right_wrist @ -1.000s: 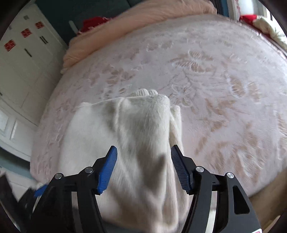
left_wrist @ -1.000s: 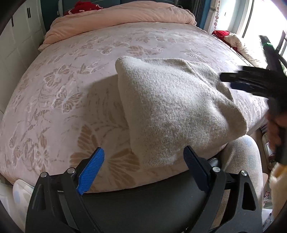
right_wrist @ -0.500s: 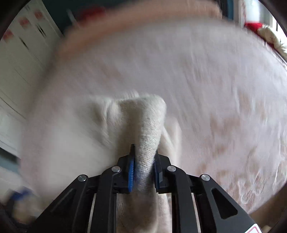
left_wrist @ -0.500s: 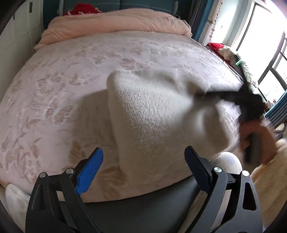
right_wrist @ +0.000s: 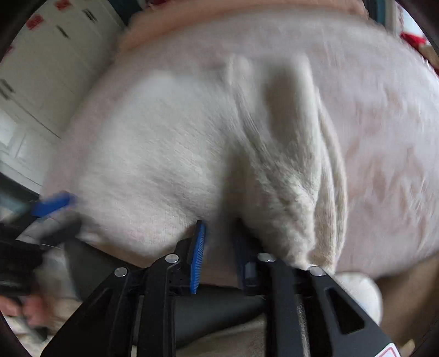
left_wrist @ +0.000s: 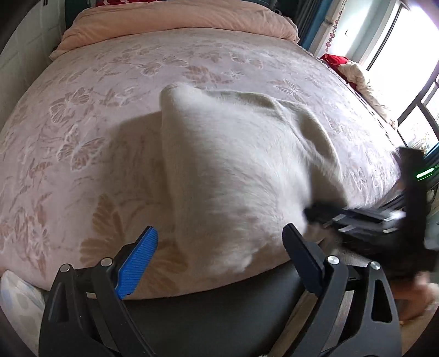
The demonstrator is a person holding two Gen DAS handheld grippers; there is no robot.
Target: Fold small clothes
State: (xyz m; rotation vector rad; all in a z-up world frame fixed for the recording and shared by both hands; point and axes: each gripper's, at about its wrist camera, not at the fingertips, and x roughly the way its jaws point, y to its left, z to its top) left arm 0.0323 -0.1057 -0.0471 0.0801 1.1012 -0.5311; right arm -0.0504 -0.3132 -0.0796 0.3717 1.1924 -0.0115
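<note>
A cream knit garment (left_wrist: 233,170) lies folded on the pink bed, its near edge at the bed's front. It fills the right wrist view (right_wrist: 170,153). My left gripper (left_wrist: 222,247) is open and empty just short of the garment's near edge. My right gripper (right_wrist: 219,241) has its jaws a narrow gap apart at the garment's right near corner, with knit fabric bunched against the right finger; it is blurred. It shows in the left wrist view (left_wrist: 356,214) at the garment's right side.
The pink butterfly-print bedspread (left_wrist: 82,123) covers the bed, with a rolled peach duvet (left_wrist: 178,16) at the head. White cupboards (right_wrist: 41,68) stand to the left. A window and red and cream clothes (left_wrist: 351,68) are at the right.
My right gripper closed on the garment's right edge half a second ago, pulled it toward the bed's near edge, and its jaws now stand slightly parted. The left gripper stayed open.
</note>
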